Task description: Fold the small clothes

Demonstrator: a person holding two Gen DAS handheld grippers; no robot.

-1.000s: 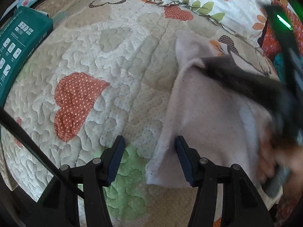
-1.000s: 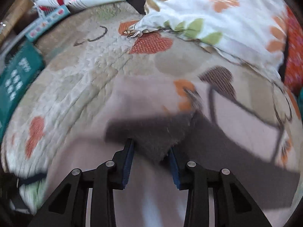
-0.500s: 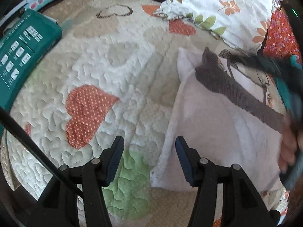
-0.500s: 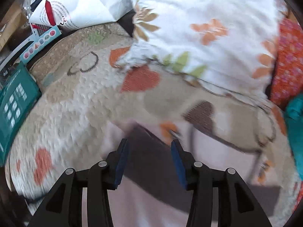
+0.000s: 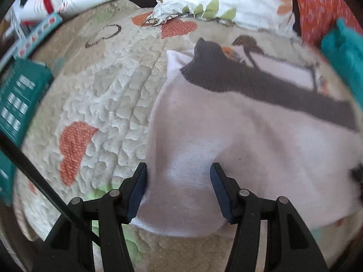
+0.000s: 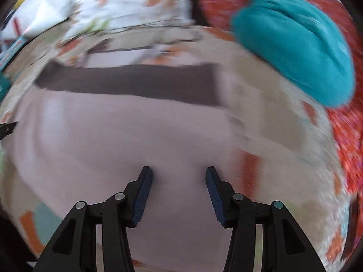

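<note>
Both sets of jaws stand part-open with nothing pinched. The left gripper (image 5: 178,191) hangs over the near left corner of the pale garment (image 5: 226,140), its left pad at the cloth's edge. The right gripper (image 6: 178,193) hovers over the garment's pale middle, and its jaws have just been opening, with only flat cloth below them.

The garment lies spread on the quilted bedspread (image 5: 109,95), its dark band (image 5: 261,83) running across the far side, below the floral pillow (image 5: 215,2).

The step in hand seems to be setting up the next fold. To do it well, each gripper should probably take a corner or edge cleanly, pinching one layer stack only, and both should lift and carry together so the fold line stays straight and the band does not skew.

A second ago the right jaws were narrower and held the band's end. Now the band lies flat, and the right view has swung toward the teal cloth (image 6: 295,45). The left gripper has shifted over the garment.
</note>
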